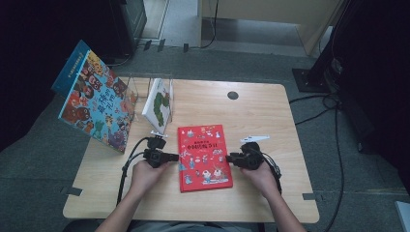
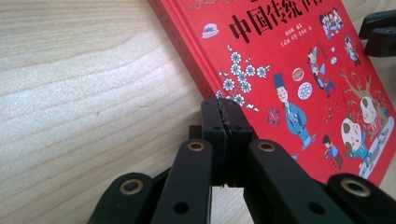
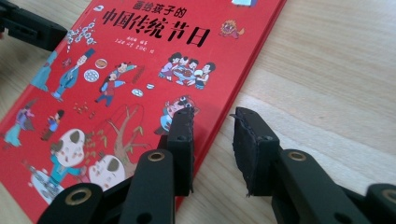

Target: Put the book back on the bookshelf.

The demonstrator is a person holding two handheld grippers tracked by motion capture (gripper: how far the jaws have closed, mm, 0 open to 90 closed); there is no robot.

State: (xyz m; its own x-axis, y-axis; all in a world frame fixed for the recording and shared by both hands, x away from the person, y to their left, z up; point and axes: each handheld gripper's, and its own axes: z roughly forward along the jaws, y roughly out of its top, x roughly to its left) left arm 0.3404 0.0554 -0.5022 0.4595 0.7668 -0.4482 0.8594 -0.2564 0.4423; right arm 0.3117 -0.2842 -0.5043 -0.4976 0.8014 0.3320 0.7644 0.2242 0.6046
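A red picture book [image 1: 204, 157] with black Chinese title lies flat on the wooden table [image 1: 261, 111], near its front middle. My left gripper [image 1: 175, 157] points right at the book's left edge. In the left gripper view its jaws [image 2: 226, 119] are pressed together with their tips touching the edge of the red book [image 2: 289, 56]. My right gripper [image 1: 231, 158] points left at the book's right edge. It [image 3: 212, 128] stands open astride that edge, one jaw over the red cover [image 3: 116, 70] and the other over bare wood.
A clear stand at the back left holds a white book with a green caterpillar [image 1: 158, 104]. A large colourful book [image 1: 94, 104] leans off the table's left side. A black round hole [image 1: 233, 95] is at the back. Cables trail across the floor at the right.
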